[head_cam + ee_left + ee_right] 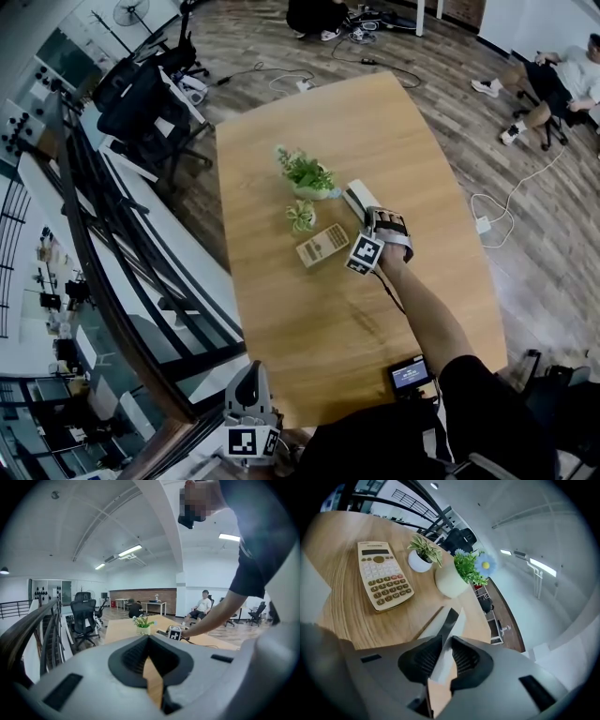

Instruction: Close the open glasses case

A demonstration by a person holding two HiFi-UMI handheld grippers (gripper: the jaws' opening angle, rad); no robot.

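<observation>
Up close, the right gripper view shows what the head view cannot: the right gripper [446, 641] has its jaws a narrow gap apart, with the pale edge of the glasses case [451, 619] running between them; the pads flank that edge without visibly pinching it; a dark strip of the case's lining shows just beyond the tips. Off to one side of this gripper lies a cream calculator [384, 576], flat on the wooden table [319, 319]; past it stand a small white pot with a striped plant [423, 555] and, touching or nearly so, a larger pot with a blue flower [457, 576]. From the head view alone, the case lies on the table directly ahead of the gripper's tips, beside the larger pot; a small screened device [410, 376] sits at the near edge, behind the outstretched arm. The left gripper [149, 639] hangs off the near edge, well apart from the case; its own view shows its jaws together and empty, and only that view shows a seated person [203, 605] across the room.
</observation>
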